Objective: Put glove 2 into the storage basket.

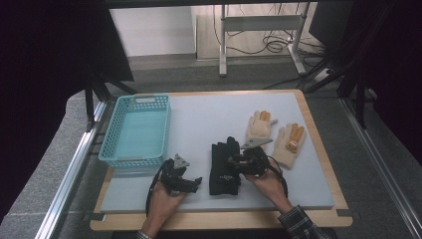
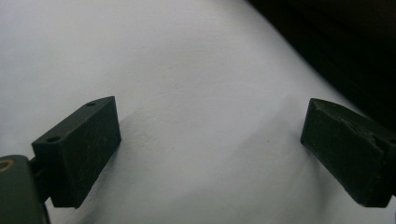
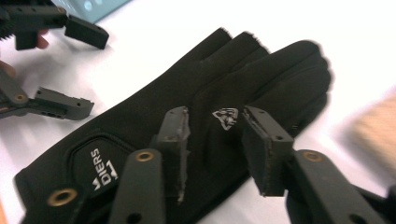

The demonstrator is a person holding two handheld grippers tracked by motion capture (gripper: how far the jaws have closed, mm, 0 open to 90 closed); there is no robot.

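Parted jaws are seen on the right gripper (image 3: pixel 215 140), poised over the back of the black glove (image 3: pixel 196 121) with nothing pinched between the pads; the small white emblem on the glove is framed in the gap. Printed white lettering near the cuff can be read in the right gripper view, while in the high view the same glove (image 1: pixel 222 167) is made out merely as a dark shape on the grey mat (image 1: pixel 209 117), partly covered by the right gripper (image 1: pixel 247 162). Wide-spread, empty jaws are shown for the left gripper (image 2: pixel 210 154) above bare mat. From above, the left gripper (image 1: pixel 185 182) is placed left of the glove, with a blue basket (image 1: pixel 135 130) and two cream gloves (image 1: pixel 275 135) beyond.
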